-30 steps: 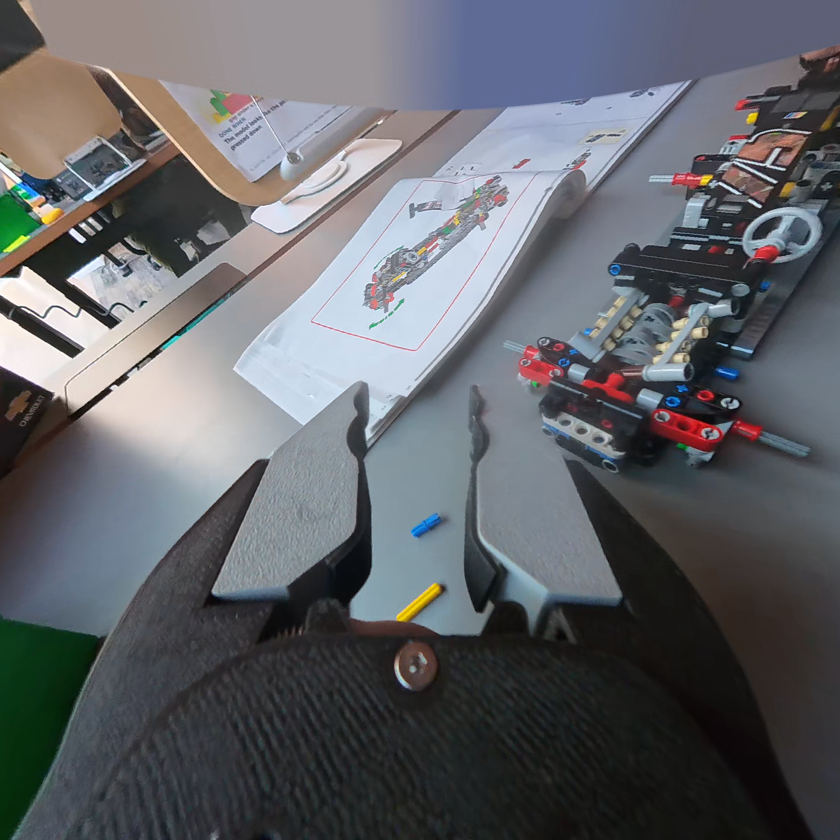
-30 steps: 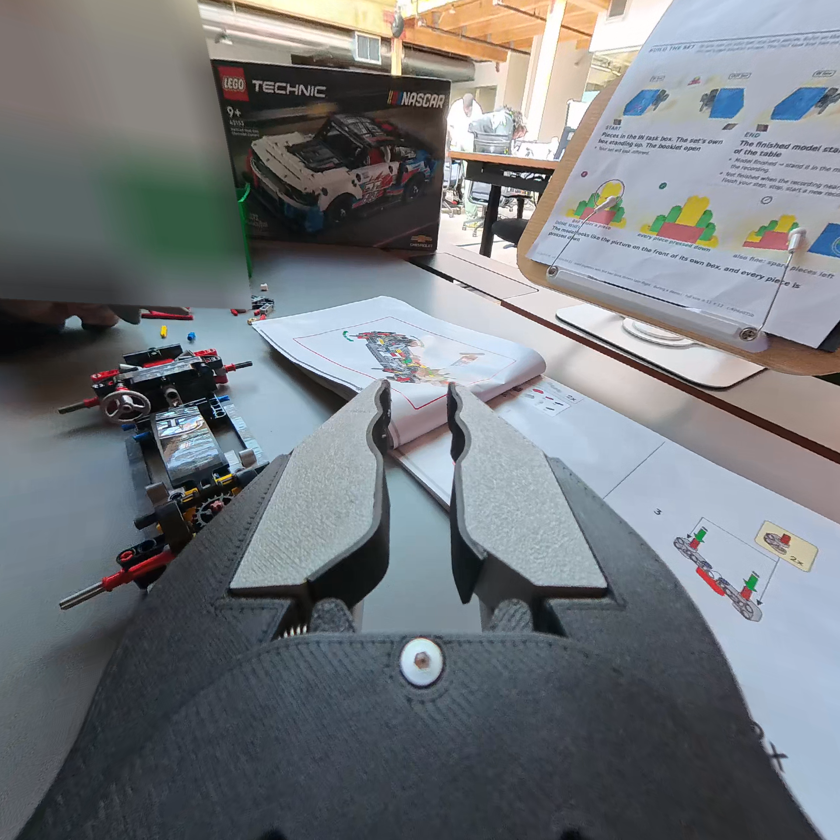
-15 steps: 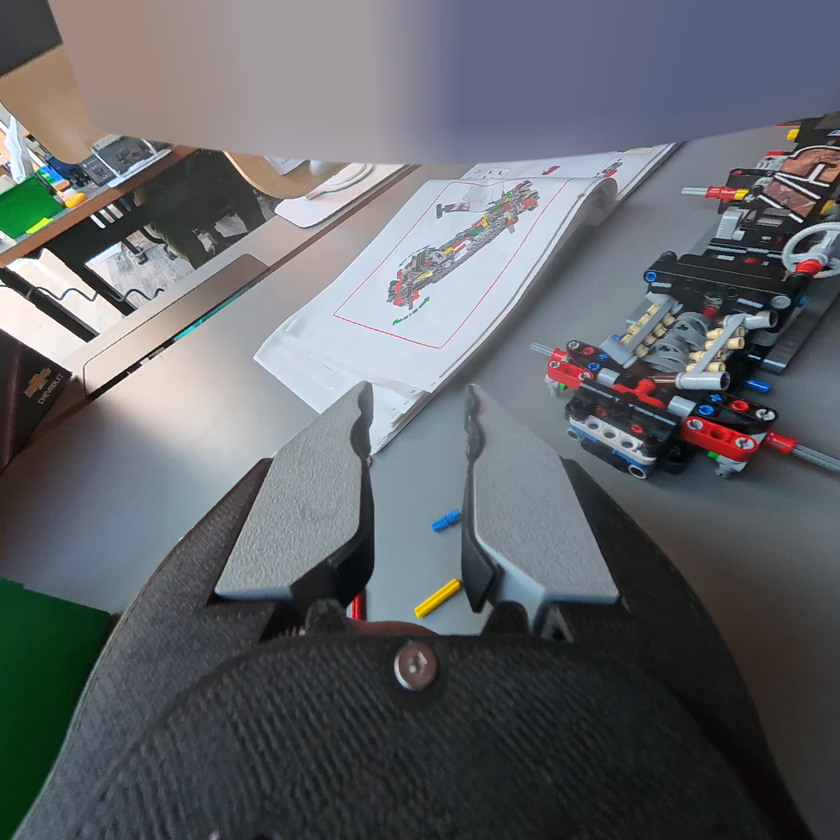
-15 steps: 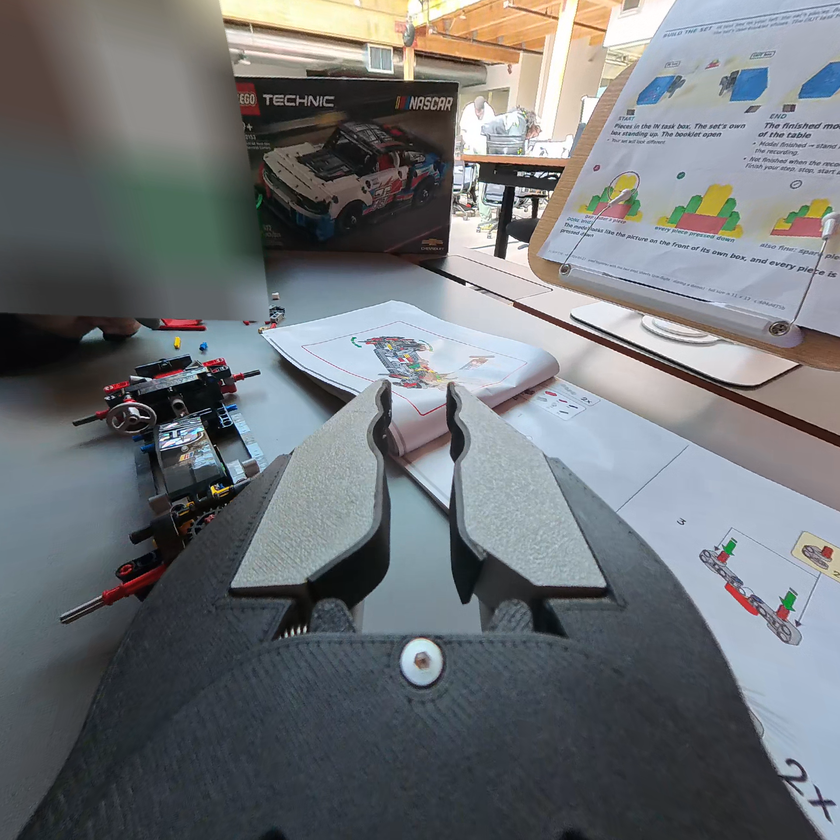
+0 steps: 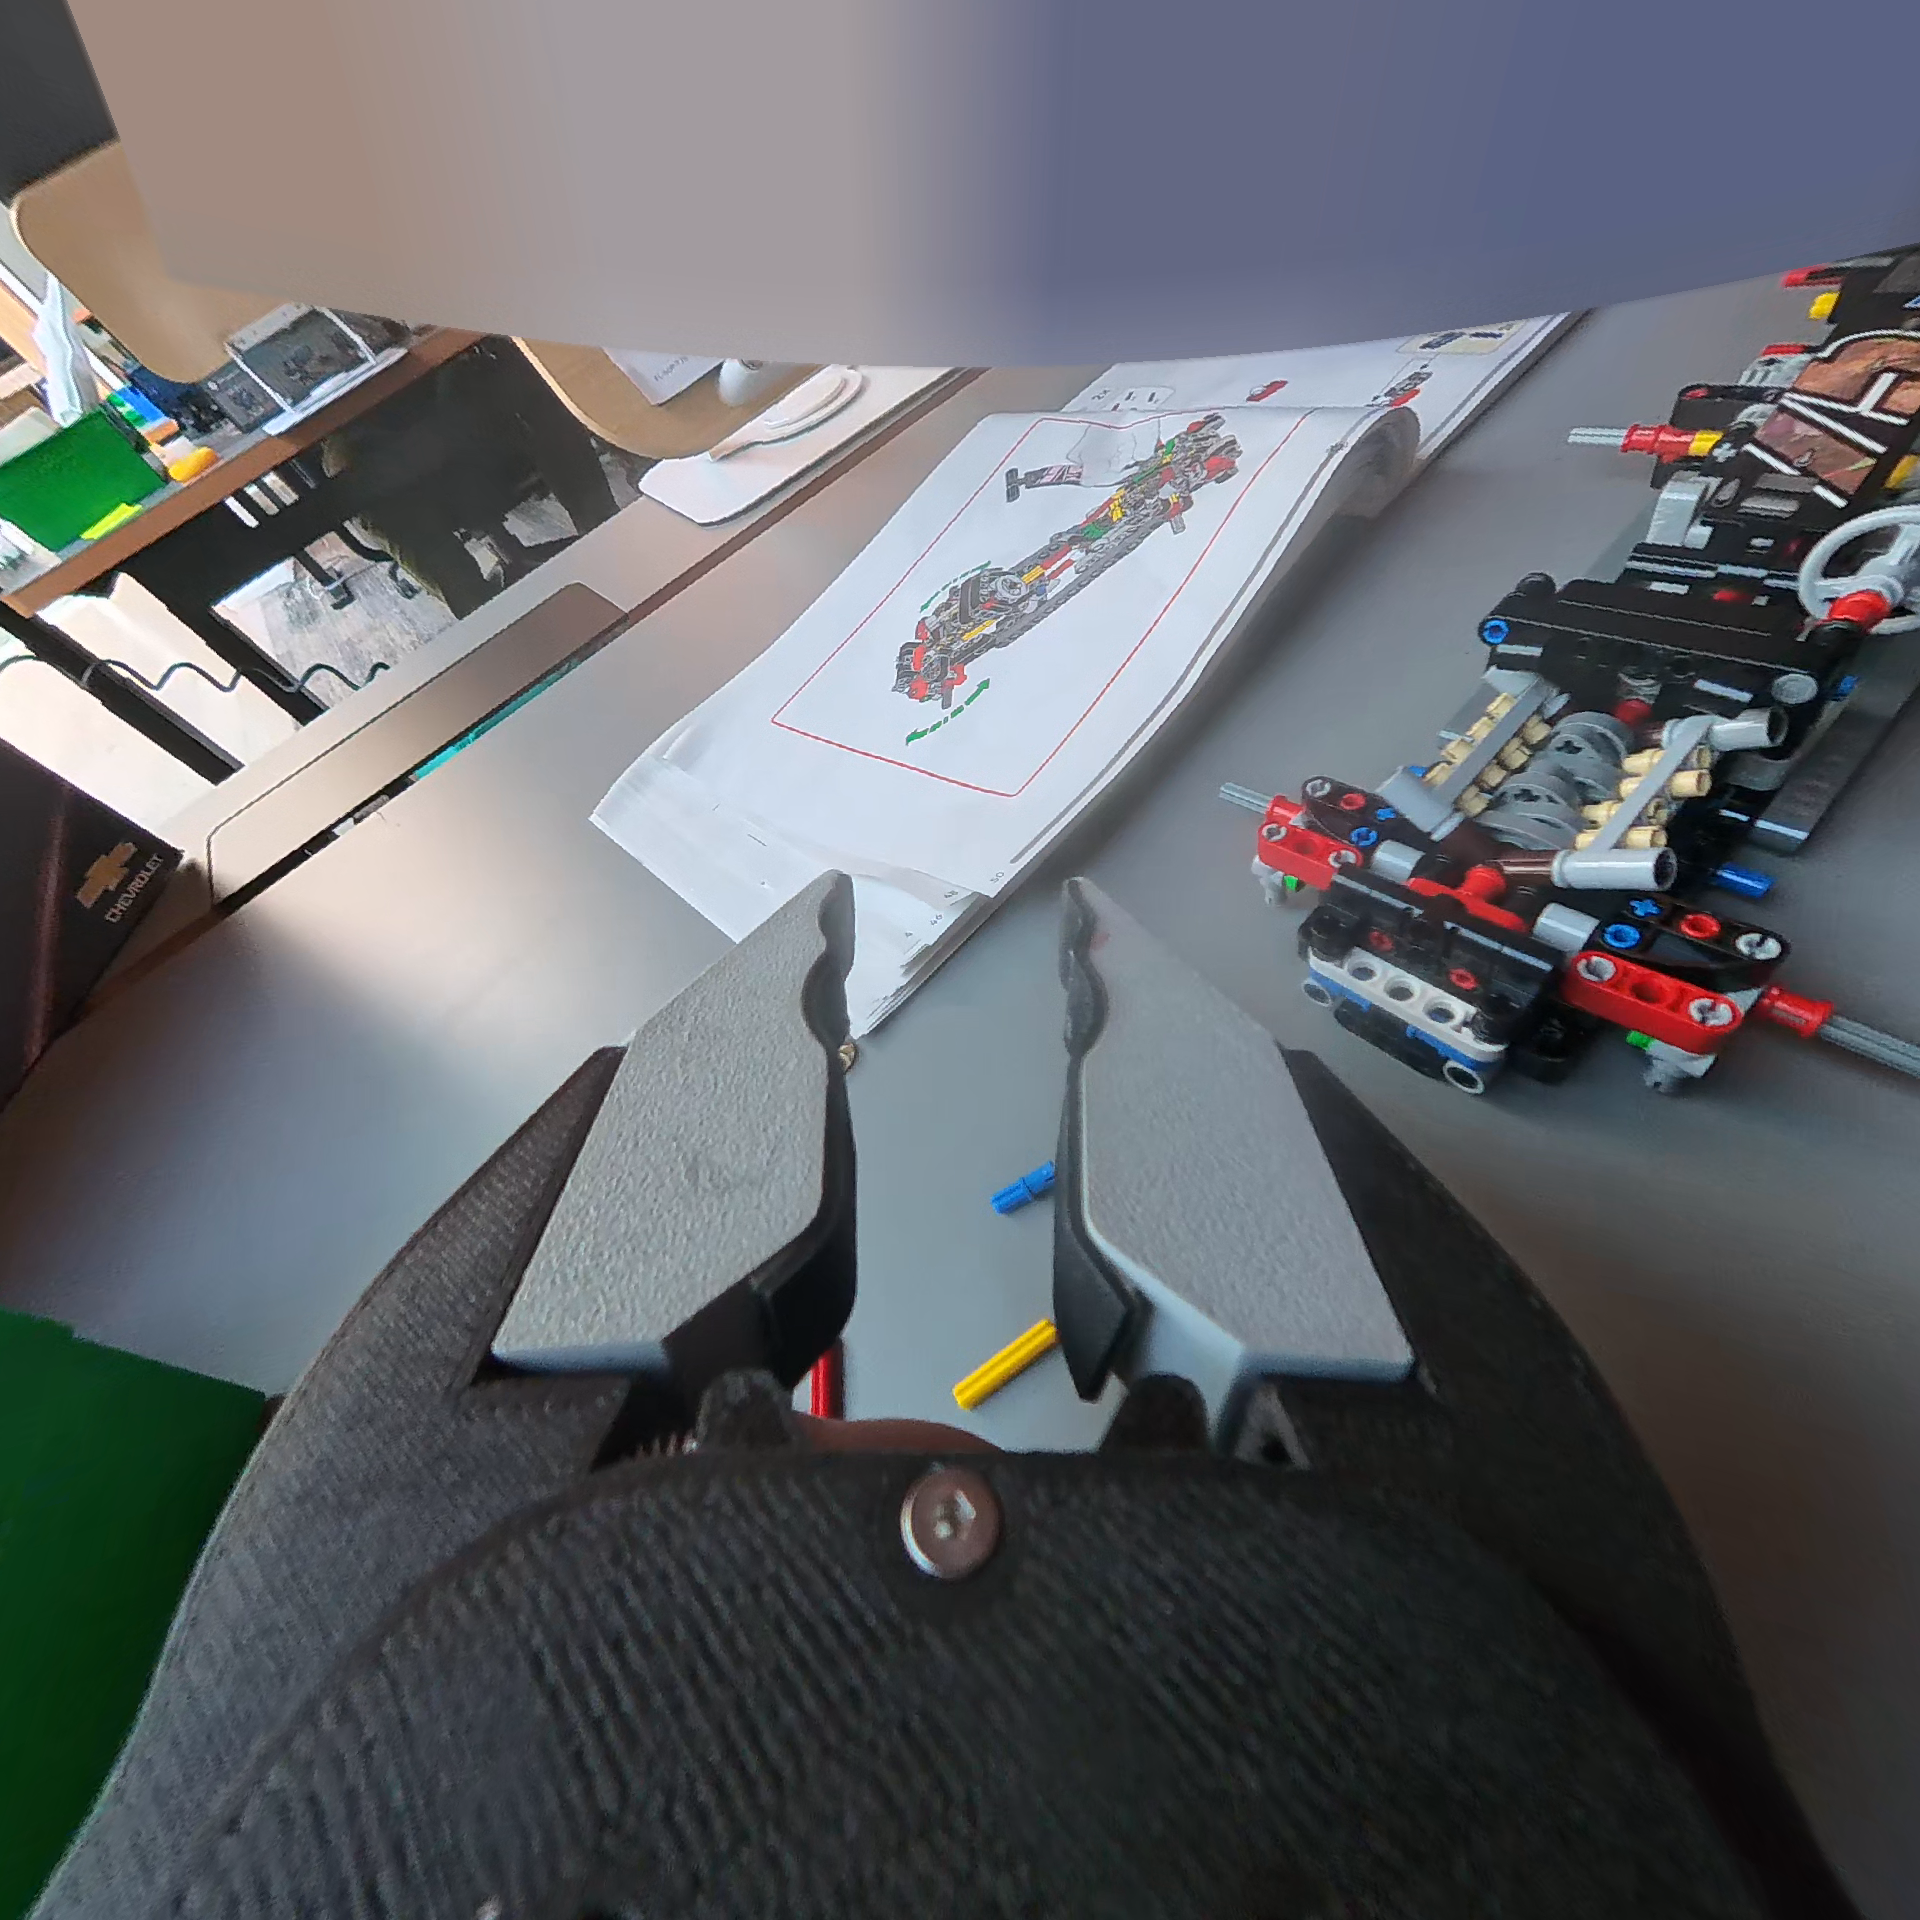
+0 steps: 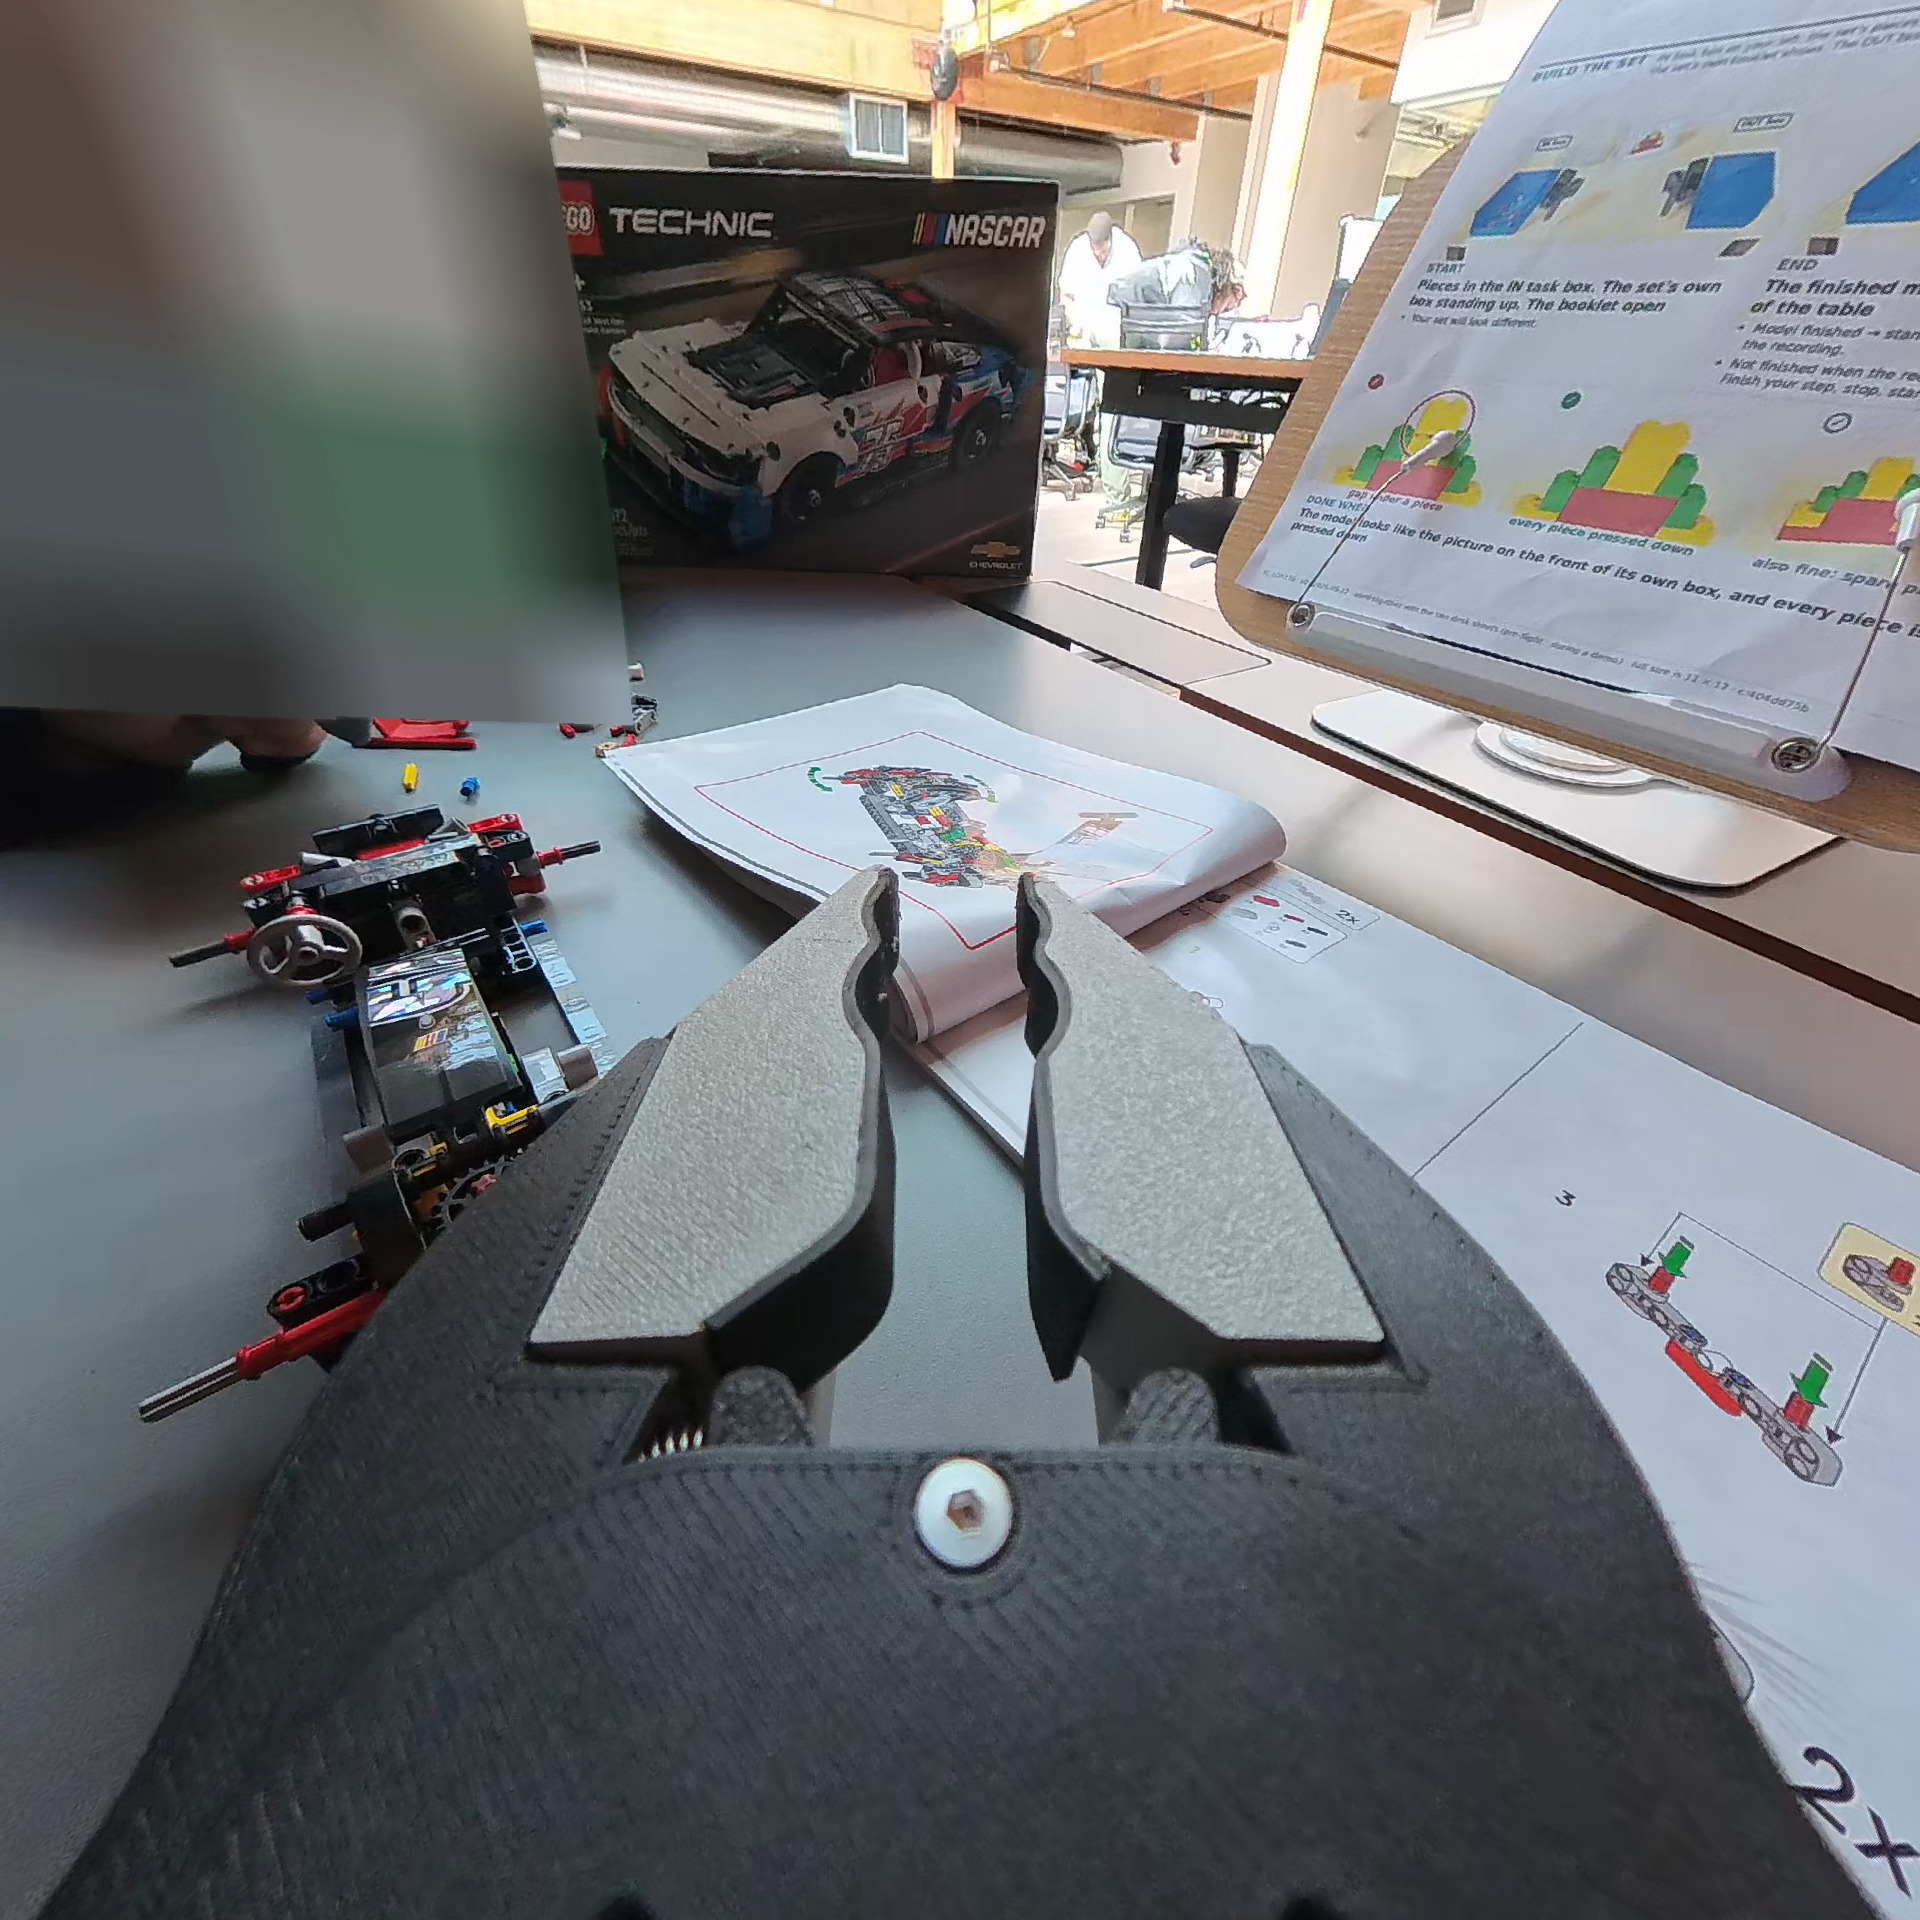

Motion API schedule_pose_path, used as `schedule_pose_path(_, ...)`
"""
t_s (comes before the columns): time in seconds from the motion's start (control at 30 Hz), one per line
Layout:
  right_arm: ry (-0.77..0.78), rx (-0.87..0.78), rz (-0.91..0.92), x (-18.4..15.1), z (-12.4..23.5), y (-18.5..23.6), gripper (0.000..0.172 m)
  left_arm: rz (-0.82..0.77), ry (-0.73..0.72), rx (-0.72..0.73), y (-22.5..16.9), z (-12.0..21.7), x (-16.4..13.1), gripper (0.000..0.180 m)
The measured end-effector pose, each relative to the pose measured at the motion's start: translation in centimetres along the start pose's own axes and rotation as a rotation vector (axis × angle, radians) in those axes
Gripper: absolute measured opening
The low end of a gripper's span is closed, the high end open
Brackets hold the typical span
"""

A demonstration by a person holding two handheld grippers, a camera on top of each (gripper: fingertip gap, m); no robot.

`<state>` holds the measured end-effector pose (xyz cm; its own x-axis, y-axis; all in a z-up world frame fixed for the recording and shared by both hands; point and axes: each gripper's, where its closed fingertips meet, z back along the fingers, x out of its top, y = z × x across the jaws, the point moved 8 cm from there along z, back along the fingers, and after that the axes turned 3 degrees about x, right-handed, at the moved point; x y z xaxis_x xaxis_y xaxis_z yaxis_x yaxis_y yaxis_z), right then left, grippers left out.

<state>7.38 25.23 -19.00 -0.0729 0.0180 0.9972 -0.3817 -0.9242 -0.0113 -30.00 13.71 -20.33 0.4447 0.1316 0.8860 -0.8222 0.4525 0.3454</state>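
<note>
**Both Grippers Unloaded Above the Grey Table**

Between the fingertips of the left gripper [image 5: 958, 914], only the grey table [image 5: 416, 997] and the near corner of the open instruction booklet [image 5: 1039, 665] are visible. Its jaws stand apart and no part is gripped. The corner of the booklet lies just ahead of the left finger [image 5: 727, 1122]. Below the jaw gap, resting on the table, are a small blue pin [image 5: 1023, 1187], a yellow axle [image 5: 1004, 1362] nearer the gripper body, and a sliver of a red piece [image 5: 823, 1382] at the base of the left finger. None of these touches a pad. To the right and ahead of this gripper lies the partly built car chassis [image 5: 1558, 831], with a red beam and grey axles at its near end and a grey steering wheel [image 5: 1860, 551] farther back. A green surface [image 5: 94, 1558] sits at the lower left.

The right gripper [image 6: 956, 914] is likewise released, its jaws parted by a narrower gap with nothing between the pads. Directly ahead of its fingertips lies the same booklet [image 6: 935, 831], its folded edge just beyond them. The chassis [image 6: 416, 997] lies to the left of this gripper. The set's box [image 6: 810, 374] stands upright far ahead, and a sheet on a wooden stand [image 6: 1621, 416] stands ahead to the right. A printed page [image 6: 1662, 1299] lies flat to the right of the gripper body.
</note>
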Motion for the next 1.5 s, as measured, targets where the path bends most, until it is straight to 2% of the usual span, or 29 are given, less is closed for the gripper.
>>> schedule_pose_path(1.03, 0.000, 0.010, 0.005, 0.0, 0.0, 0.1, 0.016, 0.013, -0.002, 0.029, 0.5, -0.1, -0.1, 0.034)
schedule_pose_path(1.5, -0.060, -0.021, -0.012, 0.9, 1.2, 0.0, 0.014, 0.042, -0.119, 0.070, 1.3, 0.5, 0.4, 0.027)
